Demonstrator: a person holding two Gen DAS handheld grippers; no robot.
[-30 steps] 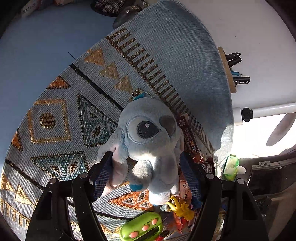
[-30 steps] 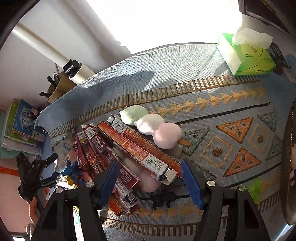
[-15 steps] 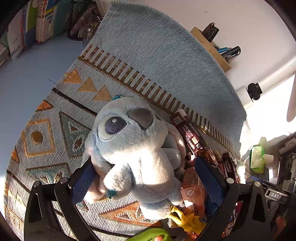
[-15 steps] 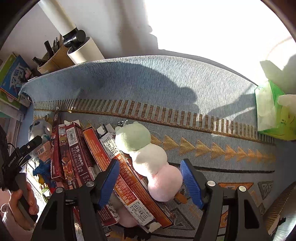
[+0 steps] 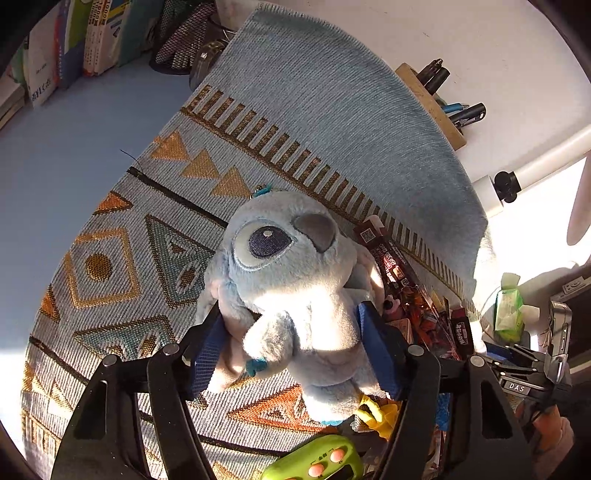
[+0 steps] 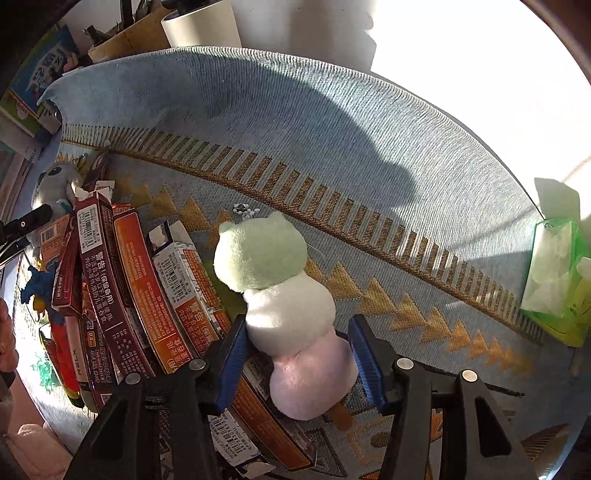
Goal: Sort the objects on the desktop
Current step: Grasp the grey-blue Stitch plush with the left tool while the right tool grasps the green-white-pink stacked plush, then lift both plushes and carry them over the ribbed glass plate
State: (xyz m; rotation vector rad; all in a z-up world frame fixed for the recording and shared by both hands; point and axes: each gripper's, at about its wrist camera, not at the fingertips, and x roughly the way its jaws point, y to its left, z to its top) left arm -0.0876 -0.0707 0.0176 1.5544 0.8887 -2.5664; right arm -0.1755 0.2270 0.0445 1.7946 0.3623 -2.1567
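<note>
My left gripper (image 5: pixel 291 354) is shut on a blue plush toy (image 5: pixel 288 280), its blue pads pressing the toy's body above the patterned cloth (image 5: pixel 110 266). The toy also shows small in the right wrist view (image 6: pixel 55 184). My right gripper (image 6: pixel 297 360) is open, its pads on either side of a dango plush (image 6: pixel 284 306) with green, white and pink balls on a stick. The pads stand a little apart from the plush. The plush lies partly on a pile of red and orange boxes (image 6: pixel 140 295).
A green tissue pack (image 6: pixel 554 273) sits at the cloth's right end. A wooden pen holder (image 5: pixel 436 99) and a white roll (image 6: pixel 199 22) stand by the wall. Books (image 5: pixel 74 40) and a mesh cup (image 5: pixel 184 33) are at the back left. A green toy (image 5: pixel 317 461) and a yellow figure (image 5: pixel 376 410) lie near the boxes.
My left gripper has closed on the blue plush toy and holds it. My right gripper has moved down and forward so its open pads now flank the dango plush.
</note>
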